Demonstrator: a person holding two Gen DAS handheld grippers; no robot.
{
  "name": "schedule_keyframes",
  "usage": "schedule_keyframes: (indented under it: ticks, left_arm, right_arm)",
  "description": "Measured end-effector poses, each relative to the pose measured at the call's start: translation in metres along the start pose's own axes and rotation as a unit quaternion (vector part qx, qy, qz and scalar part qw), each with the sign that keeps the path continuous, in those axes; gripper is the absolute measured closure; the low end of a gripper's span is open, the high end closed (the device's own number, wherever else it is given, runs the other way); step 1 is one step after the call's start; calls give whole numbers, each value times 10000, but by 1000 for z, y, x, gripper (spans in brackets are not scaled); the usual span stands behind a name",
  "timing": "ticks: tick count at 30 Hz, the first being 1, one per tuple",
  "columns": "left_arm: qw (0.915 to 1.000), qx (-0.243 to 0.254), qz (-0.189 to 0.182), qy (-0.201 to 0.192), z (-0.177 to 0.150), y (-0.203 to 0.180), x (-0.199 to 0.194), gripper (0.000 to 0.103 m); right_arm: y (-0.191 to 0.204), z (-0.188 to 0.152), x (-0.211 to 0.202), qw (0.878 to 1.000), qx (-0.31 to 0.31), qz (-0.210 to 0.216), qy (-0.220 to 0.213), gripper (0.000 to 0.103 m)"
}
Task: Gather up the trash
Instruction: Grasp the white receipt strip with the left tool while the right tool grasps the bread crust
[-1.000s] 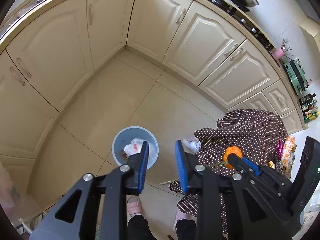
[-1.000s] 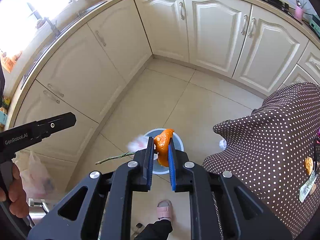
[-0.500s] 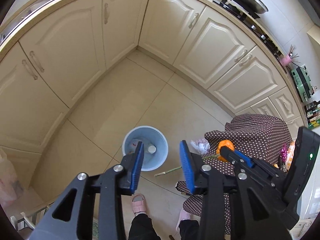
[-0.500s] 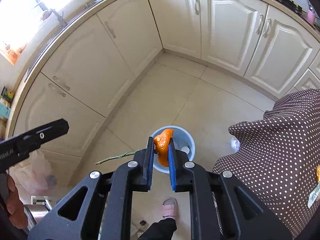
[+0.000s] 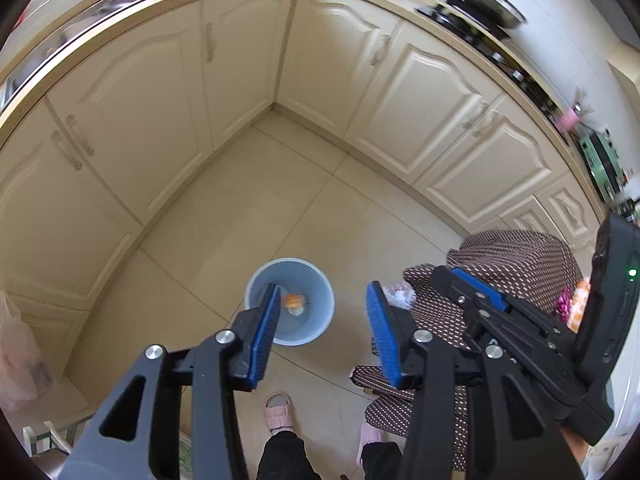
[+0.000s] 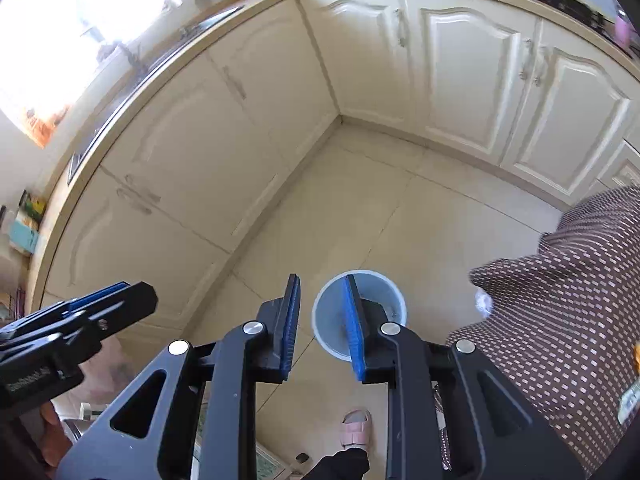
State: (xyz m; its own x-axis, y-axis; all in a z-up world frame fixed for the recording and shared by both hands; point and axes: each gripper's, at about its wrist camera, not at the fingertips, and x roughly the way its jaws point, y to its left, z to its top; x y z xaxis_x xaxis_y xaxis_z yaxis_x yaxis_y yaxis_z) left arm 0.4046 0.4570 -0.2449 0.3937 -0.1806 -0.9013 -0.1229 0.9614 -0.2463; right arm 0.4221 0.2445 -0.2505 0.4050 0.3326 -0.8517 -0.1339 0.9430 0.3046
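Observation:
A light blue waste bin stands on the tiled kitchen floor; it also shows in the right wrist view. An orange peel lies inside it with some white trash. My left gripper is open and empty, held high above the bin. My right gripper is open and empty, also high above the bin; its black body shows at the right of the left wrist view. A crumpled white wrapper lies at the edge of the polka-dot cloth.
Cream cabinets wrap around the floor corner. A table with the brown polka-dot cloth stands at the right, with colourful wrappers on it. The person's pink slippers are below. A stove and pan sit on the counter.
My right gripper has opened and the orange peel has dropped into the bin. The thin green stem beside it is gone from view. Both grippers have risen a little.

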Motion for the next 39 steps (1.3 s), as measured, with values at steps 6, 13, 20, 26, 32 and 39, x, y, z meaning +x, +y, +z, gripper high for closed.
schedule_keyframes:
  ticks: [6, 13, 20, 26, 32, 39]
  left_arm:
    - [9973, 655, -331, 36, -7, -102, 6, 59]
    - [9827, 1530, -933, 472, -54, -254, 33, 55]
    - [9587, 2296, -1235, 1140, -125, -376, 79, 54]
    - [9501, 2602, -991, 1408, -158, -408, 117, 52]
    - [9466, 2818, -648, 1428, -173, -421, 146, 52]
    - [9352, 3288, -508, 1211, -178, -435, 153, 61]
  right_arm:
    - [-81, -19, -67, 9974, 453, -387, -401, 79]
    - [-203, -58, -147, 9889, 974, -954, -590, 76]
    - [-293, -115, -177, 9816, 1409, -1256, -289, 76]
    - [-328, -147, -169, 9802, 1610, -1154, -38, 76]
    - [-345, -162, -157, 9821, 1650, -903, 127, 76]
    - [-344, -165, -143, 9823, 1731, -685, 217, 76]
